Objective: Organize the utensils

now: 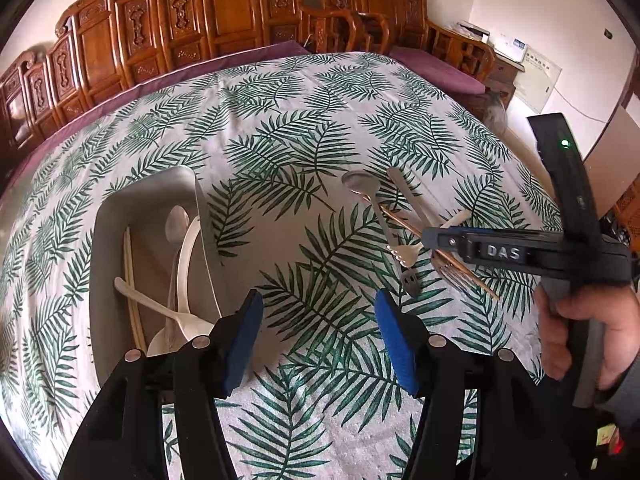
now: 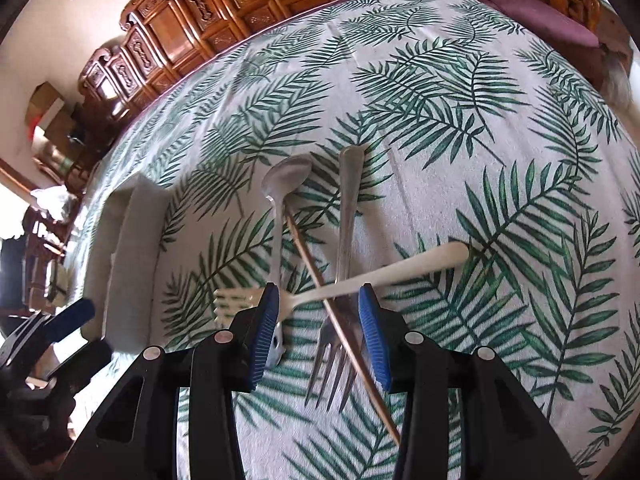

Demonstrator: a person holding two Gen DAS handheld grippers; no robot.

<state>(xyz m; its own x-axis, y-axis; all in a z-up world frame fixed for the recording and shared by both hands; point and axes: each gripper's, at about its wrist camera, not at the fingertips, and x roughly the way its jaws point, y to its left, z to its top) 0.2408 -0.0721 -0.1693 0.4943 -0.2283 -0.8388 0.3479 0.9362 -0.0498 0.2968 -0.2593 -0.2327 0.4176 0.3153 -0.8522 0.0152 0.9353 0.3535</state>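
Left wrist view alone is showing the tray [image 1: 105,240] contents; both the left gripper [image 1: 319,336] and right gripper [image 2: 319,334] are gaping, empty, the right over the white fork [image 2: 344,286].

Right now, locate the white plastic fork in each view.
Left wrist: white plastic fork right of centre, partly behind the right gripper.
Right wrist: white plastic fork low centre, crossing the metal fork.
Shared landmark: metal spoon.

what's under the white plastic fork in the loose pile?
The white plastic fork lies across a metal fork's handle, a thin wooden chopstick and a metal spoon's handle. The right gripper covers part of the crossing.
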